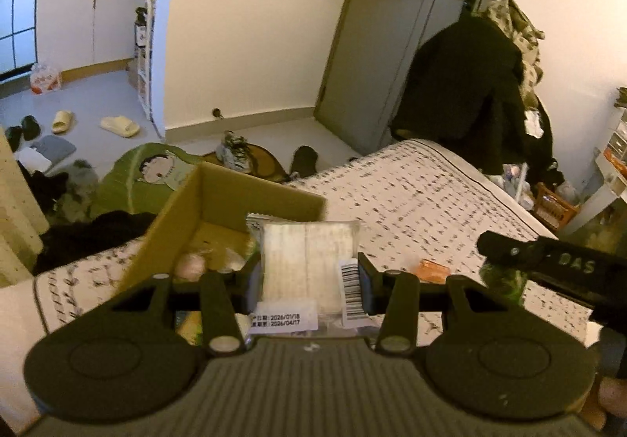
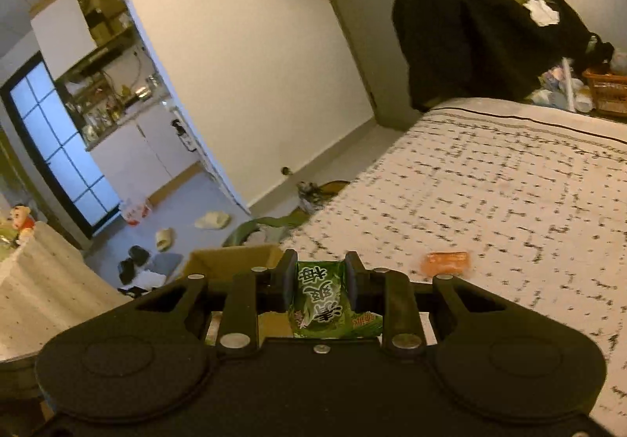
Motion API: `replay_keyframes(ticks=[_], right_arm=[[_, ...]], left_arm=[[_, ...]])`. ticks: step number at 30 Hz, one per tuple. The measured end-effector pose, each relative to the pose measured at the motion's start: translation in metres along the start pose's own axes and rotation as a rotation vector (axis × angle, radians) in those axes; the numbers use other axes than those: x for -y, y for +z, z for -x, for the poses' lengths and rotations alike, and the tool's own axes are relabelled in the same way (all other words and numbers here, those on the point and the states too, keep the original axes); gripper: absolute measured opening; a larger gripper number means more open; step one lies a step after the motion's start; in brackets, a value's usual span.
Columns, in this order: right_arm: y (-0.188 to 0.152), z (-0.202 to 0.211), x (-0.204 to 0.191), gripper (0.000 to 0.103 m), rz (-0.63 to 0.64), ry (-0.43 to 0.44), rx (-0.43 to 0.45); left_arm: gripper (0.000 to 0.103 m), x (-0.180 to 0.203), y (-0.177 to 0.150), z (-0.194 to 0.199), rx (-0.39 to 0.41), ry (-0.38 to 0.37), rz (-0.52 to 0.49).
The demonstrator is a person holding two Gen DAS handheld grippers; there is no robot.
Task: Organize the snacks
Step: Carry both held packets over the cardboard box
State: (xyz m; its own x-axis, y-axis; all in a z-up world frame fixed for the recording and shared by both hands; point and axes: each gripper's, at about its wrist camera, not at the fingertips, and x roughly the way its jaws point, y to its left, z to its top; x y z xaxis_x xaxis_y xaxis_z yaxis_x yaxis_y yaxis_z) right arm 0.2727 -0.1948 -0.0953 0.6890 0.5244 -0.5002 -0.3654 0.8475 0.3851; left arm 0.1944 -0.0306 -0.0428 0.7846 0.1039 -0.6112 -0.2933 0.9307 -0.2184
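Observation:
My left gripper (image 1: 309, 280) is shut on a white snack packet (image 1: 305, 260) with a barcode and a date label, held above the bed just right of an open cardboard box (image 1: 235, 202). Several snacks lie in the box, one pinkish (image 1: 190, 264). My right gripper (image 2: 319, 284) is shut on a small green snack packet (image 2: 321, 296) with printed characters; the same gripper shows as a dark bar (image 1: 548, 260) at the right of the left wrist view. An orange snack packet (image 2: 446, 262) (image 1: 431, 270) lies loose on the patterned bedsheet (image 2: 490, 182).
The box (image 2: 235, 259) sits at the bed's left edge. Beyond are a green cartoon mat (image 1: 149, 170), slippers (image 1: 119, 125) and clothes on the floor, a grey door (image 1: 376, 57), and a dark coat (image 1: 462, 84) hung past the bed's far corner.

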Motion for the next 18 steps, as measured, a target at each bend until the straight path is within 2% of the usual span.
replay_keyframes(ticks=[6, 11, 13, 18], right_arm=[[0.0, -0.01, -0.022, 0.026, 0.019, 0.047, 0.004], [-0.01, -0.018, -0.035, 0.026, -0.019, 0.107, 0.014], [-0.011, -0.022, -0.043, 0.026, -0.01, 0.119, 0.015], [-0.011, -0.028, -0.056, 0.026, 0.03, 0.129, 0.012]], left_arm=[[0.046, -0.022, 0.008, 0.009, 0.02, 0.025, -0.005], [0.046, -0.042, 0.018, 0.015, 0.045, 0.027, -0.002], [0.046, -0.047, 0.023, 0.018, 0.067, 0.044, -0.02], [0.046, -0.063, 0.031, 0.021, 0.08, 0.032, -0.021]])
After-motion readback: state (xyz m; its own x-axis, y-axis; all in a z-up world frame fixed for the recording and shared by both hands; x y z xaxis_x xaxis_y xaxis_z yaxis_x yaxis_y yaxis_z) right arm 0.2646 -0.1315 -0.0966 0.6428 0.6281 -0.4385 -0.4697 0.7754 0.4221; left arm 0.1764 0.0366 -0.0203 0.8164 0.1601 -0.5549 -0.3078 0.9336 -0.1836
